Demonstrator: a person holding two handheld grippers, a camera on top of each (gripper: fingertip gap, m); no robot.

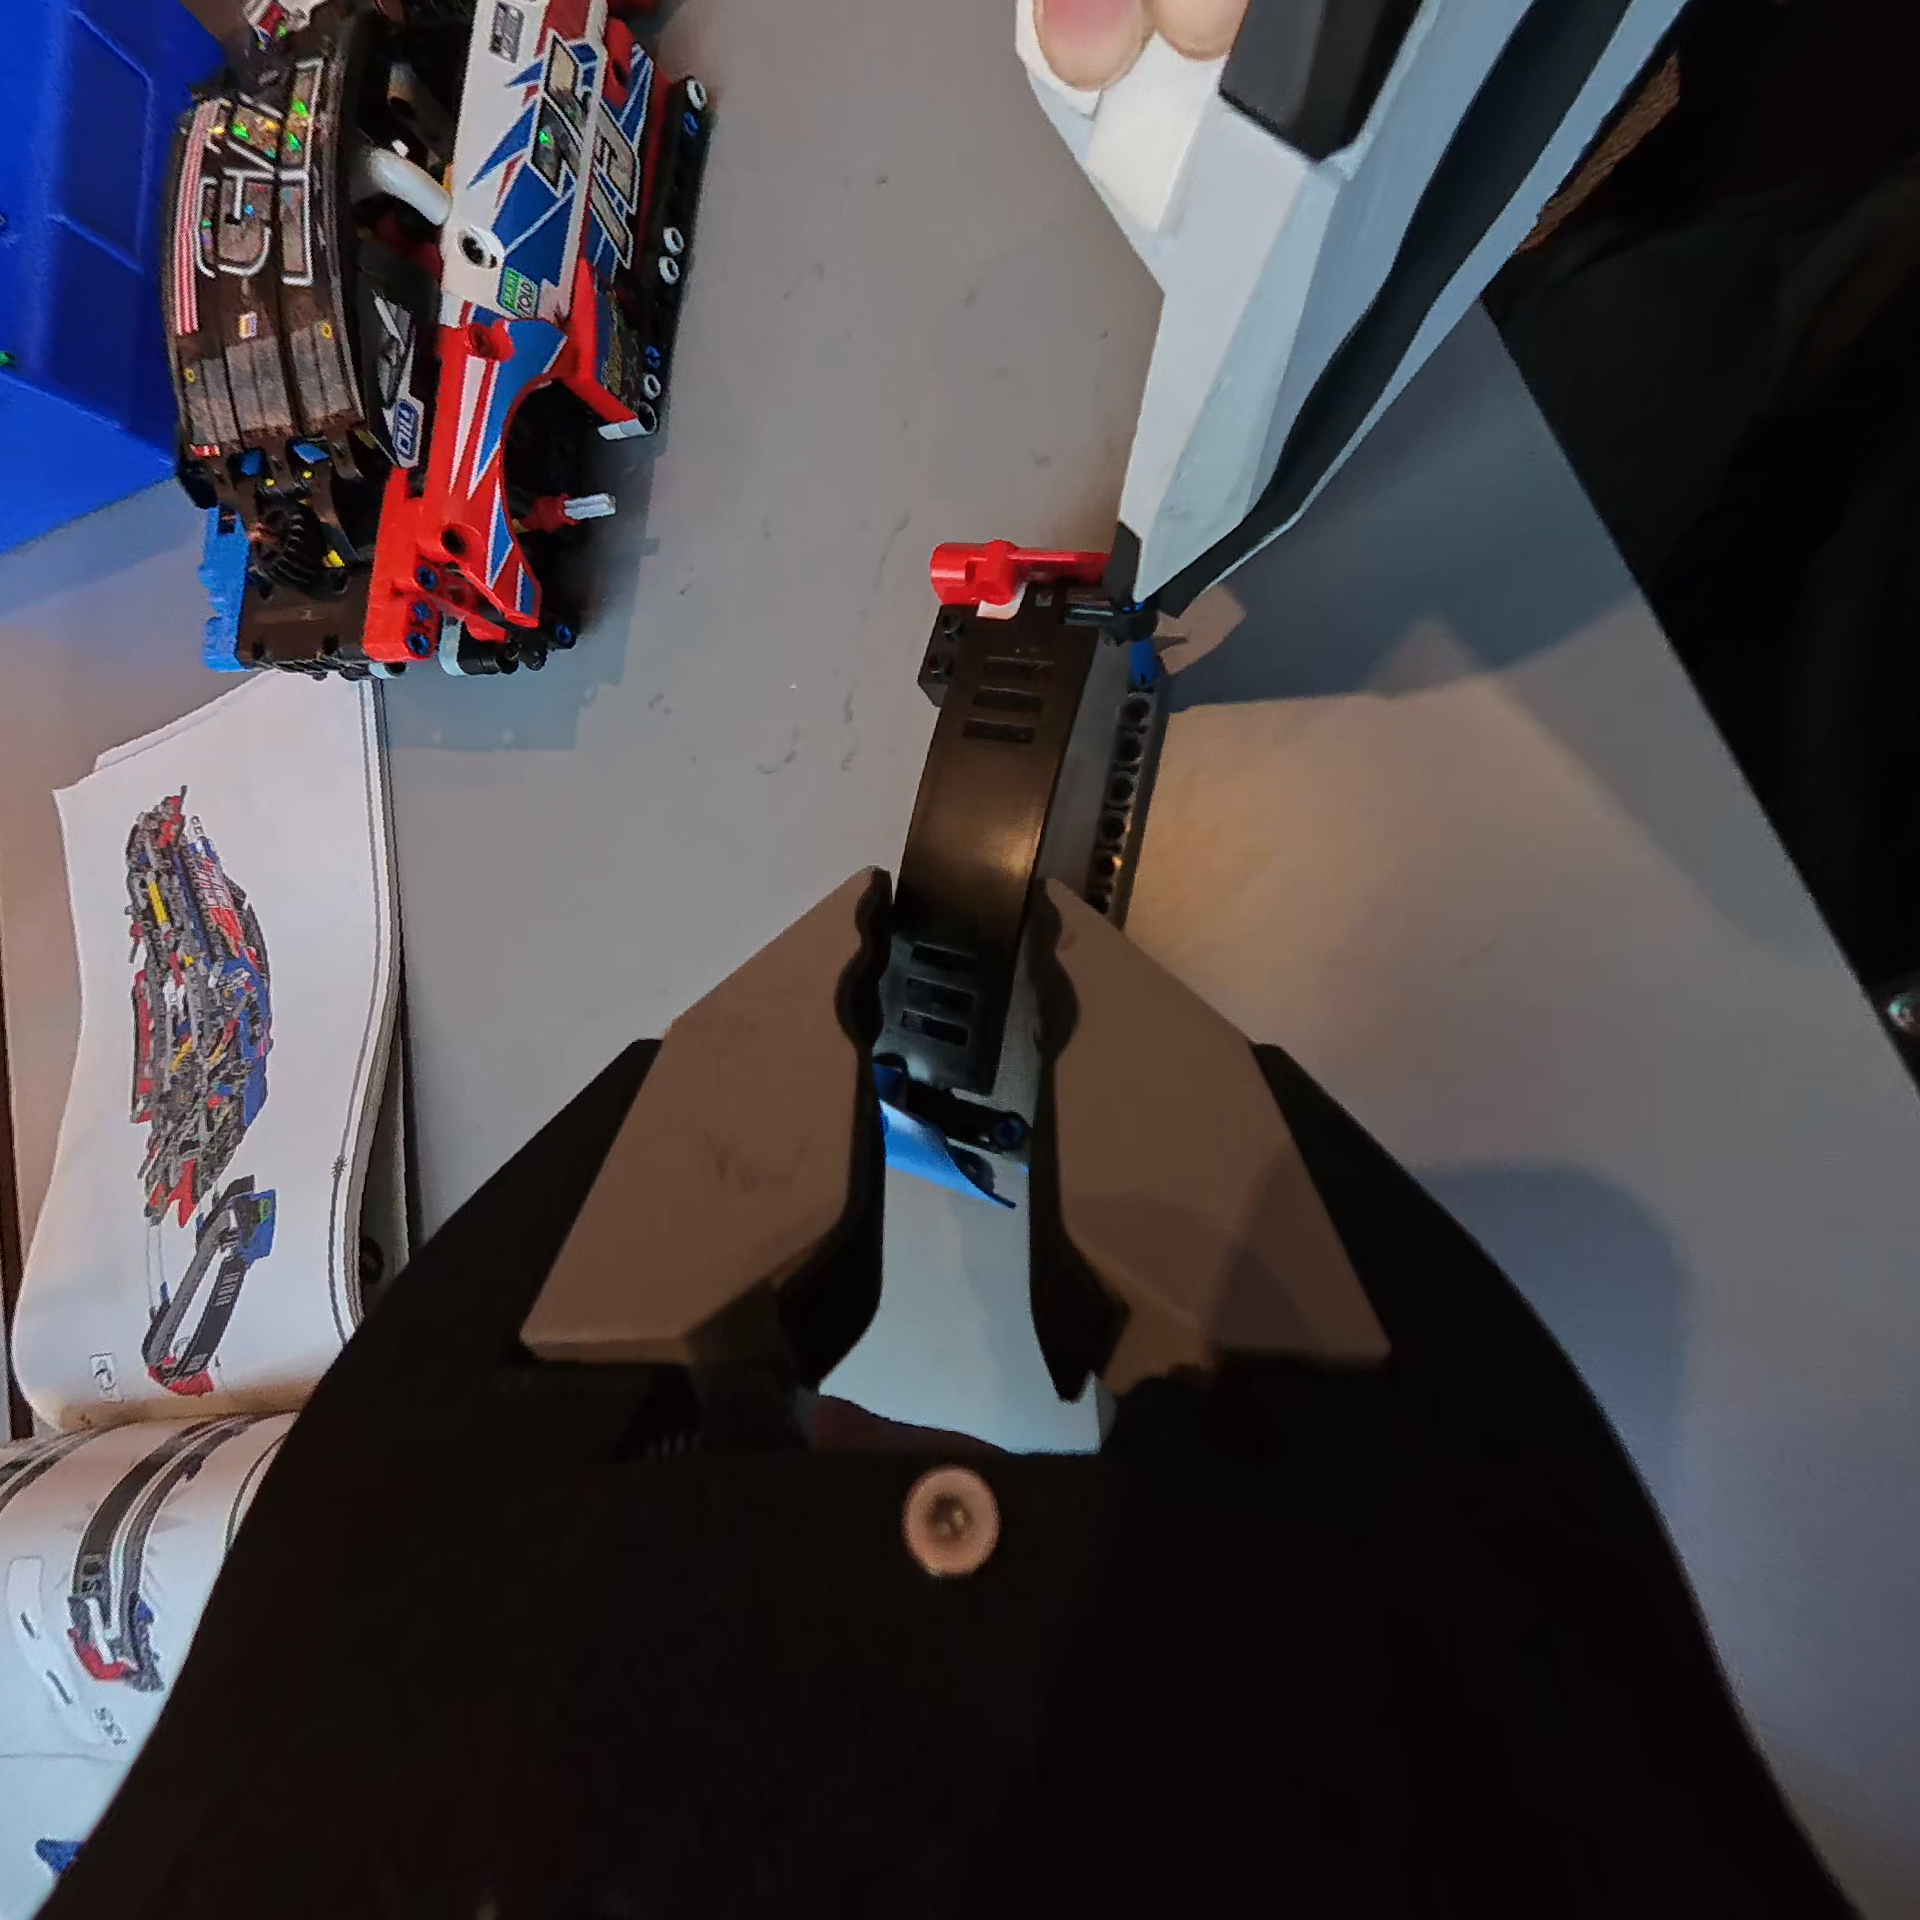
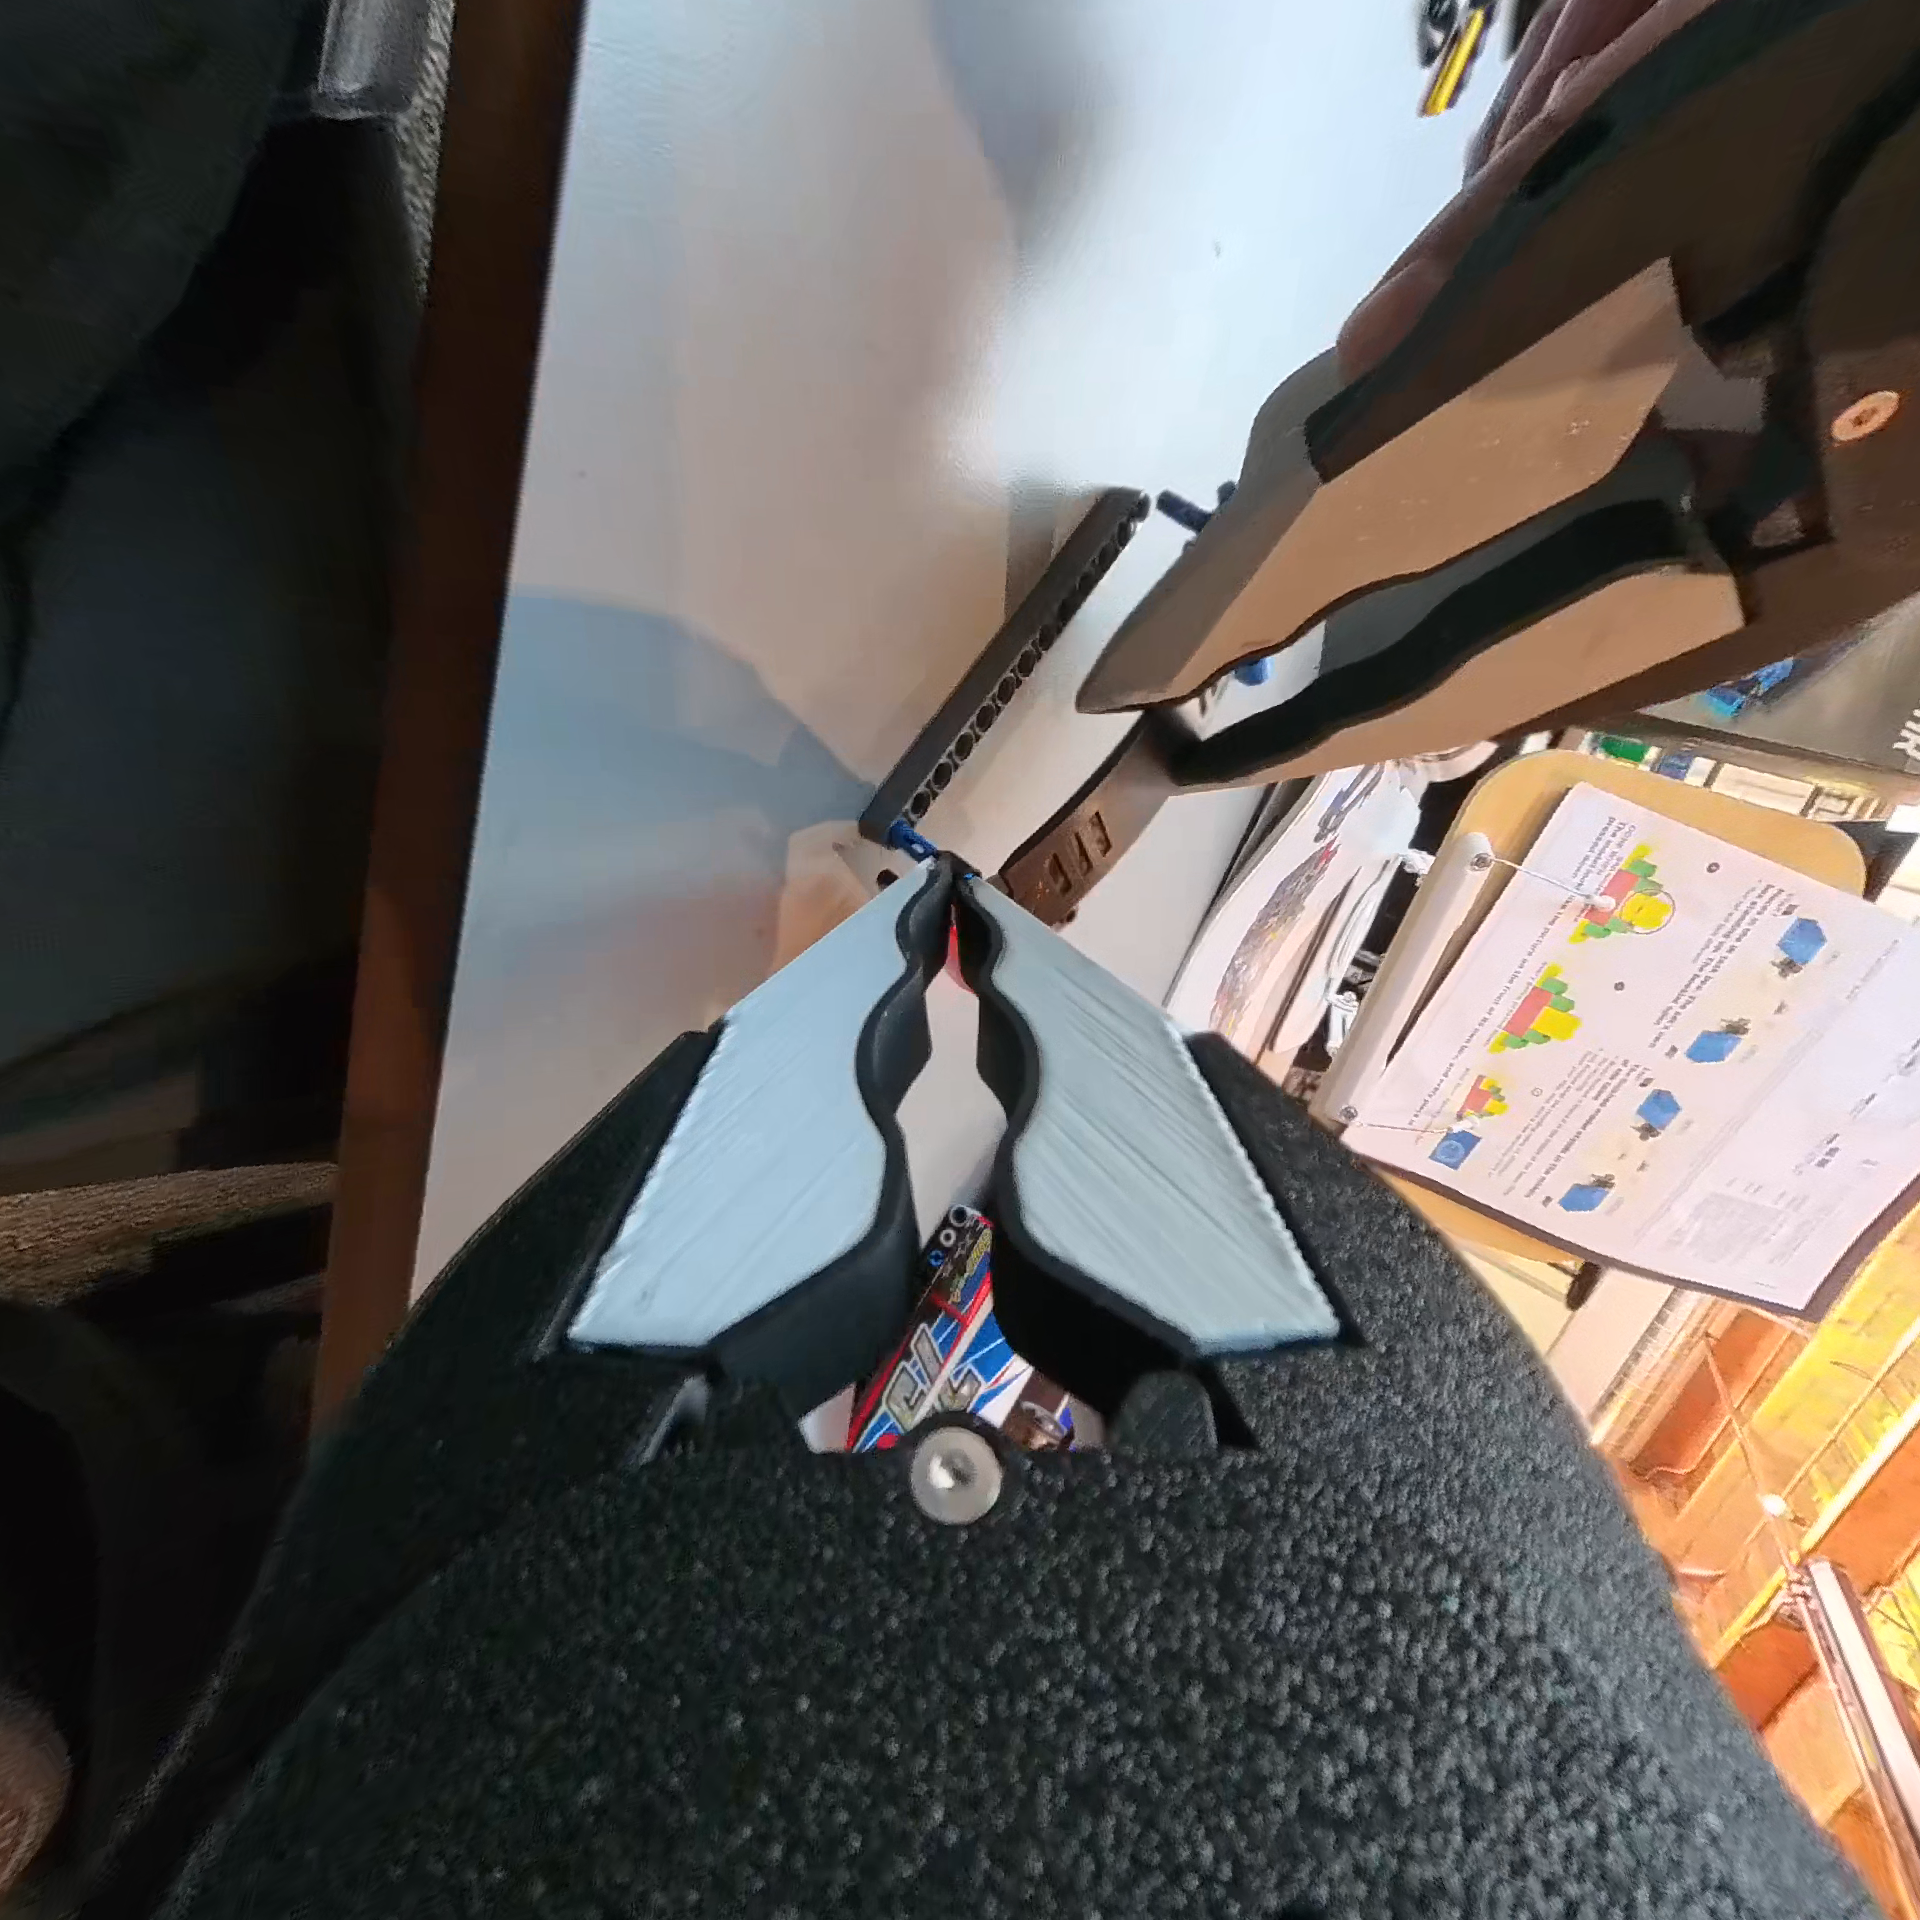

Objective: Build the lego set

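The left tongs [image 1: 961, 935] are closed on the near end of a black curved panel [image 1: 987, 810], part of a small assembly with a dark holed beam [image 1: 1117, 800] alongside, held just above the desk [image 1: 831, 364]. At its far end sit a red connector [image 1: 997, 571] and a small black pin, where the right tongs [image 2: 951, 883] meet it, tips nearly together on something small; exactly what they hold cannot be told.

Risks, as judged: the right tongs' hold is at the very tips, so a sideways push could make the piece slip or pop free. The left hold is on a smooth curved face, which may let the assembly twist under pressing force.

Surroundings, left to right: a blue bin [image 1: 73, 260] at the edge, an open instruction booklet [image 1: 208, 1039], and the part-built red, white and blue car [image 1: 436, 343], well apart from the work. Nothing lies between the two tongs except the assembly itself.
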